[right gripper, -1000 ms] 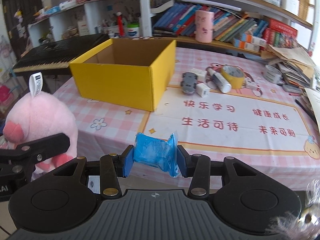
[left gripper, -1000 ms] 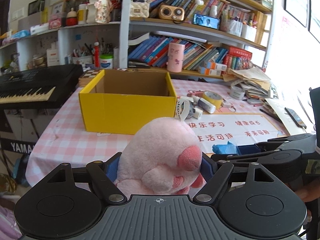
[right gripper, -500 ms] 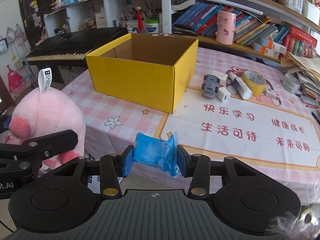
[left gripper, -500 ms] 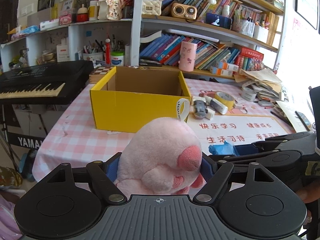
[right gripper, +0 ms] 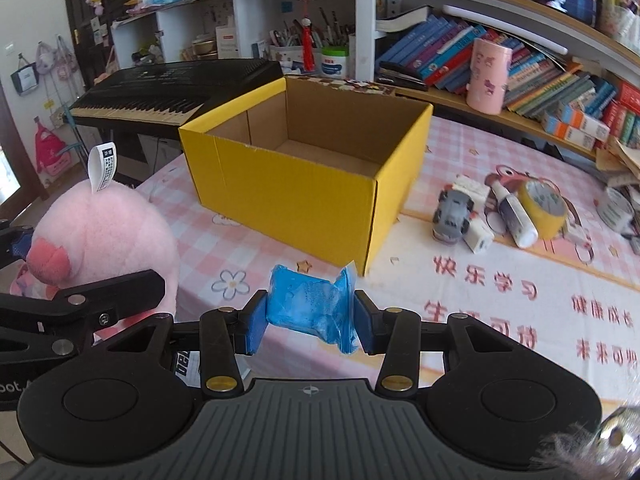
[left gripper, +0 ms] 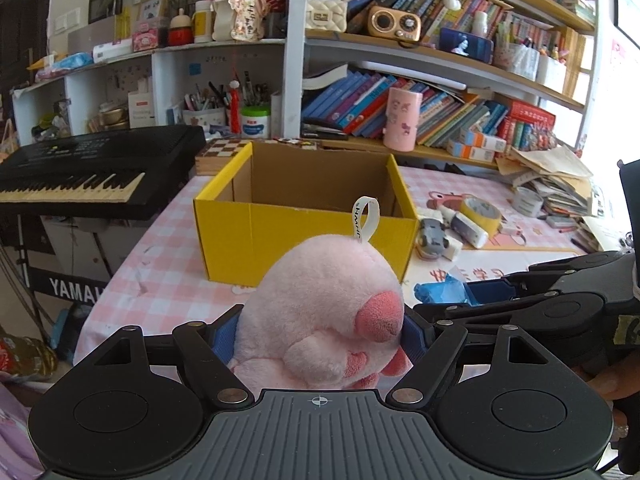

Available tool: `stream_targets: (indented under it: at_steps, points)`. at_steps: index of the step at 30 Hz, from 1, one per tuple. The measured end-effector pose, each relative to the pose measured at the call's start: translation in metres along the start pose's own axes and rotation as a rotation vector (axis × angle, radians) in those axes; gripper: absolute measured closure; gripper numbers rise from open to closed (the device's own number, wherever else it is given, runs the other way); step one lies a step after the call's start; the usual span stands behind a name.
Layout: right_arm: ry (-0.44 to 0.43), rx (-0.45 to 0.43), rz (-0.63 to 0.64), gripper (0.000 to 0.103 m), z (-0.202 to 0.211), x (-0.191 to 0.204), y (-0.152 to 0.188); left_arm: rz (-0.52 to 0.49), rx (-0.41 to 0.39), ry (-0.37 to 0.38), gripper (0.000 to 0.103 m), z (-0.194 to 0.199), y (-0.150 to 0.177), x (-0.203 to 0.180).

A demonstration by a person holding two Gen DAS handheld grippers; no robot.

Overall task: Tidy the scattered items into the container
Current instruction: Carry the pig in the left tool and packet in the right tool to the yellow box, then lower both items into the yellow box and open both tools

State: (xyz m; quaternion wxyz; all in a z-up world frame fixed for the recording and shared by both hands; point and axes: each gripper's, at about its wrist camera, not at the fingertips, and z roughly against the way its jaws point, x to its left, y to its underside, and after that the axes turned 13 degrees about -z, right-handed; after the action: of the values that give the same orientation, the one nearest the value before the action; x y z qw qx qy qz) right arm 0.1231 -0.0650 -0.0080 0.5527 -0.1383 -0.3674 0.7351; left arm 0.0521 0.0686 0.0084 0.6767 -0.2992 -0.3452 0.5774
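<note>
The left gripper has its fingers clenched on a pink plush toy at the lower centre of its view. The right gripper grips a blue packet between its fingers, low in its own frame. Both are held short of the open yellow box on the checked tabletop — upper centre of each view. Right of the box lie a toy car, a tube and a yellow tape roll.

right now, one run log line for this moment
left gripper: shut on pink plush | right gripper: shut on blue packet | yellow box: open, nothing visible inside
</note>
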Motion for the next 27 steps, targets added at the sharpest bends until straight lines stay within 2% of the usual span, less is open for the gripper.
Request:
stream_targets:
  at_steps: [9,17,20,24,27]
  points:
    - [-0.007,-0.024,0.056,0.061,-0.02,-0.003,-0.027,0.006,-0.03,-0.037,0.024,-0.023,-0.022,0.014]
    - [-0.03,-0.065,0.085,0.061,-0.044,-0.005,-0.067,-0.008,-0.089,-0.071,0.024,-0.051,-0.057,0.034]
    - [-0.04,-0.096,0.103,0.061,-0.054,-0.006,-0.086,-0.019,-0.106,-0.071,0.024,-0.063,-0.07,0.041]
    - [-0.03,-0.128,0.144,0.061,-0.075,-0.005,-0.113,-0.001,-0.105,-0.033,0.024,-0.089,-0.089,0.057]
    - [-0.027,-0.12,0.174,0.061,-0.095,-0.004,-0.131,-0.071,-0.097,-0.049,0.024,-0.111,-0.103,0.06]
